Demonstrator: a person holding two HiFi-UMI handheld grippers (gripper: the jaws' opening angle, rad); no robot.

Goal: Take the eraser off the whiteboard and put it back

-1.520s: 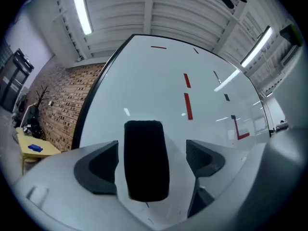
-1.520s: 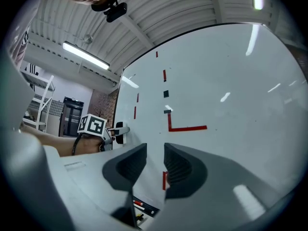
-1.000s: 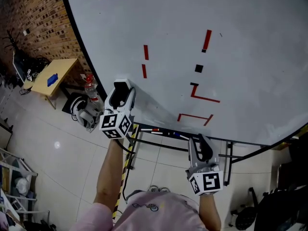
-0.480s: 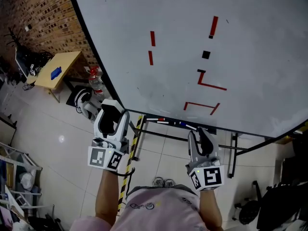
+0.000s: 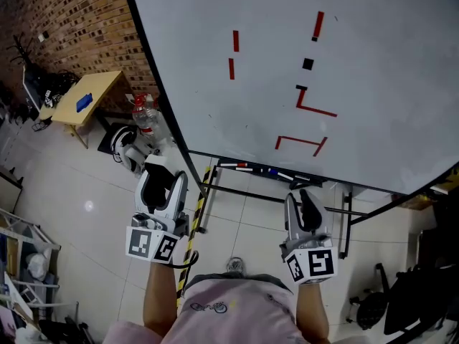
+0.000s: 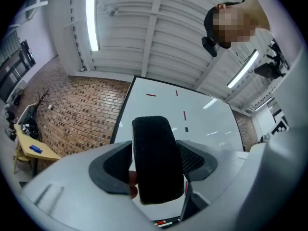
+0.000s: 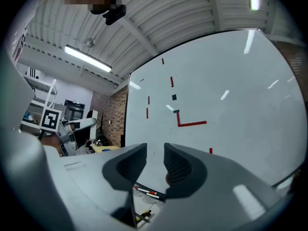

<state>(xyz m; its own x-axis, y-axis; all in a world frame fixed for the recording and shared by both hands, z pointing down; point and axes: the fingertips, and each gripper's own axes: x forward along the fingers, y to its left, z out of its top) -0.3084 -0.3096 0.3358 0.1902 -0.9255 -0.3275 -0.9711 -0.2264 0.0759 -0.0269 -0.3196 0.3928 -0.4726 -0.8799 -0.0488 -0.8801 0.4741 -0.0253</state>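
My left gripper (image 5: 162,178) is shut on the black eraser (image 5: 161,192), held off the whiteboard (image 5: 373,41) below its lower left edge. In the left gripper view the eraser (image 6: 156,160) stands upright between the two pads, with the whiteboard (image 6: 192,119) well beyond it. My right gripper (image 5: 305,208) hangs under the board's marker ledge (image 5: 251,169). Seen from its own camera, the right gripper (image 7: 154,165) has its jaws close together with a narrow gap and nothing between them.
Red lines and black squares (image 5: 308,64) mark the board. Markers (image 7: 144,191) lie on the ledge. The stand's legs (image 5: 344,221) and a yellow-black strip (image 5: 195,213) are just ahead. A wooden table (image 5: 100,92), bottles (image 5: 143,113) and a brick wall (image 5: 86,20) are at left.
Both grippers have drawn back from the board. The left one, still holding the eraser, has moved down and left, off the board's lower edge.
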